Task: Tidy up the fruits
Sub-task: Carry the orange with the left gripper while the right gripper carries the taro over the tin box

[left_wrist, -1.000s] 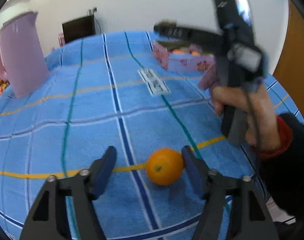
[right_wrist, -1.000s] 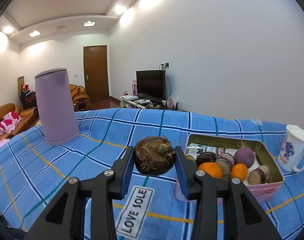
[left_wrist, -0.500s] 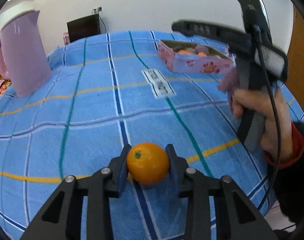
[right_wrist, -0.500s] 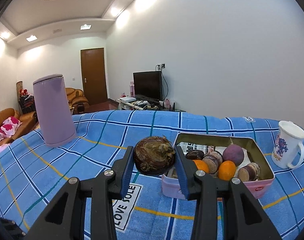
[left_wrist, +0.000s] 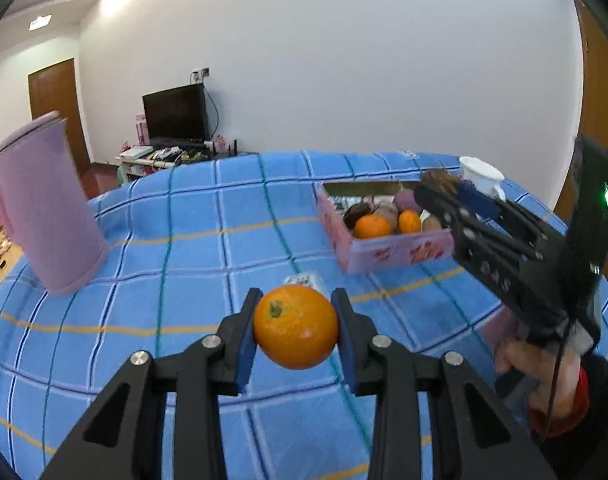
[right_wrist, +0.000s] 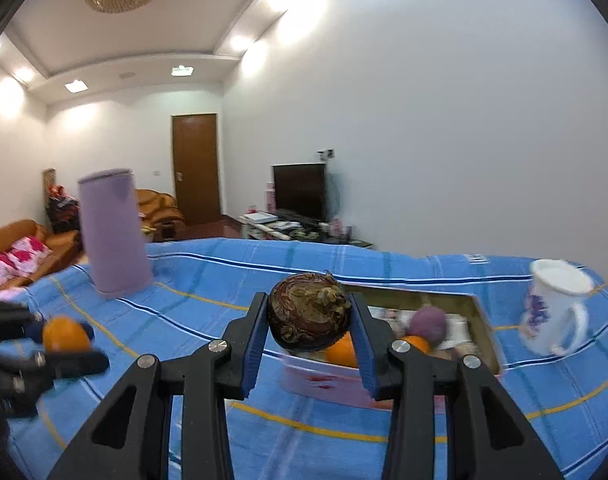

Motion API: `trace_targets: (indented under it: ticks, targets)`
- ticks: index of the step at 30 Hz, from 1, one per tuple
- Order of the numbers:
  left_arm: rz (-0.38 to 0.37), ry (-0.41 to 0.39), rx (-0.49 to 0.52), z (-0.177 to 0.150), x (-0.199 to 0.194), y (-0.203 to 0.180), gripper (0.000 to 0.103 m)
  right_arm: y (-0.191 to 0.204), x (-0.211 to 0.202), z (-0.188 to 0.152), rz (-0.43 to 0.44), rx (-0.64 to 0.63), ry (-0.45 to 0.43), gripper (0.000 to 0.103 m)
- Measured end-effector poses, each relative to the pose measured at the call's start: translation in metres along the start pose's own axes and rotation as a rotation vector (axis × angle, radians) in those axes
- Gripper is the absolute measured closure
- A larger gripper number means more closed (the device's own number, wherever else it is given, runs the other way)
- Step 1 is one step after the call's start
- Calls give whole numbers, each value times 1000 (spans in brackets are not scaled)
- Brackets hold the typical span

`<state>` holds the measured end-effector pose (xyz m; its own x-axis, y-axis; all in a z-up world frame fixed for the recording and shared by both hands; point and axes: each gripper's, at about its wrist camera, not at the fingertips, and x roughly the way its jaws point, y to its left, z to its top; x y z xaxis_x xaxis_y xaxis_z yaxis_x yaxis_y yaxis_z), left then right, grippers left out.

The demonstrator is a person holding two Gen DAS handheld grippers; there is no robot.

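Right wrist view, brown fruit point(right_wrist: 308, 312) hiding pink box point(right_wrist: 327, 380), mug point(right_wrist: 553, 312) blurred

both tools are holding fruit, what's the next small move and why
Probably carry the right tool a little further forward over the pink tin and let go. Its dark brown fruit is clamped and already hangs at the tin's near edge, above the fruit inside. The left tool grips an orange that is clear of the blue cloth, but farther from the tin, so it likely goes second.
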<state>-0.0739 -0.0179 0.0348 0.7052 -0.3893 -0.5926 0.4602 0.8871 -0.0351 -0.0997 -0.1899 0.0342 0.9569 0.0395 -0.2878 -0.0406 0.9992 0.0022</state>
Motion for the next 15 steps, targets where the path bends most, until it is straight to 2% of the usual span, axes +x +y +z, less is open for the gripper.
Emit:
trace_targets:
  ticks: [9, 15]
  targets:
    - [-13, -41, 42, 32, 36, -41, 67, -70, -2, -3, -181, 85, 20, 61]
    - [3, -77, 53, 55, 62, -63, 67, -101, -4, -3, -244, 151, 43, 61]
